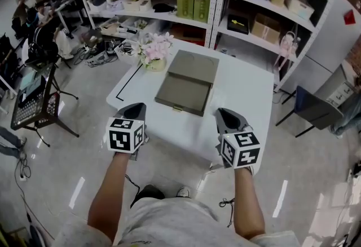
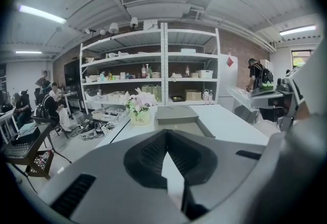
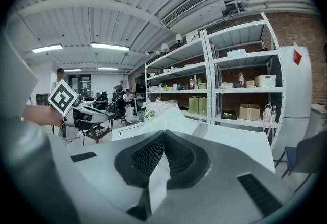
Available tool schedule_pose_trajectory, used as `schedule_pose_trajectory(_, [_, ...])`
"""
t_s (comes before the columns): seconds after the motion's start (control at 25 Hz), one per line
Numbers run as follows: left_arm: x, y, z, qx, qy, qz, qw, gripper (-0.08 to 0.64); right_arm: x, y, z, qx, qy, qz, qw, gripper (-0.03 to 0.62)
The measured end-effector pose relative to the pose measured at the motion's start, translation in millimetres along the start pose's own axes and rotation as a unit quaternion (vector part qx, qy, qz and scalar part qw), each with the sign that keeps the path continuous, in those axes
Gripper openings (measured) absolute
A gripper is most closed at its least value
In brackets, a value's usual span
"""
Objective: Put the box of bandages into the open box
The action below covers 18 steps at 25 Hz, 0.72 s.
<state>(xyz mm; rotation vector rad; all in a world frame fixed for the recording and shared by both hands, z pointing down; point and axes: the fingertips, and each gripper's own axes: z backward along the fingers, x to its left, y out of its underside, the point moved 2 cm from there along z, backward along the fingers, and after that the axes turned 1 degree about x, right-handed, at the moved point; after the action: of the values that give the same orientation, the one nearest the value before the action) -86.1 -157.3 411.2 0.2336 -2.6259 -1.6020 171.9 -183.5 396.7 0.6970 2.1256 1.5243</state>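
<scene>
An olive-grey flat box (image 1: 184,93) lies open in the middle of the white table (image 1: 242,91), its lid (image 1: 196,65) folded back on the far side. The left gripper view shows the same box (image 2: 176,116) ahead. I see no box of bandages in any view. My left gripper (image 1: 136,107) hovers at the table's near left edge, shut and empty; its jaw tips meet (image 2: 166,133). My right gripper (image 1: 222,111) hovers at the near right edge, also shut with nothing in it (image 3: 163,134).
A pot of pink flowers (image 1: 155,55) stands at the table's far left corner, next to the box. Shelving with goods (image 1: 192,3) runs behind the table. A dark chair (image 1: 313,108) is at the right and a black stand (image 1: 35,106) at the left.
</scene>
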Motion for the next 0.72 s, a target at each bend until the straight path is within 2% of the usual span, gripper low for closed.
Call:
schedule_pose_trajectory(0.32, [24.2, -0.4, -22.8, -0.002, 0.003, 0.001, 1.0000, 0.003, 0.5, -4.1, -35.8, 0.016, -0.006, 0.019, 1.000, 0.006])
schedule_pose_trajectory(0.72, [66.3, -6.8, -74.4, 0.008, 0.032, 0.000, 0.9995, 0.003, 3.5, -5.1, -101.2, 0.057, 0.004, 0.027, 0.998, 0.006])
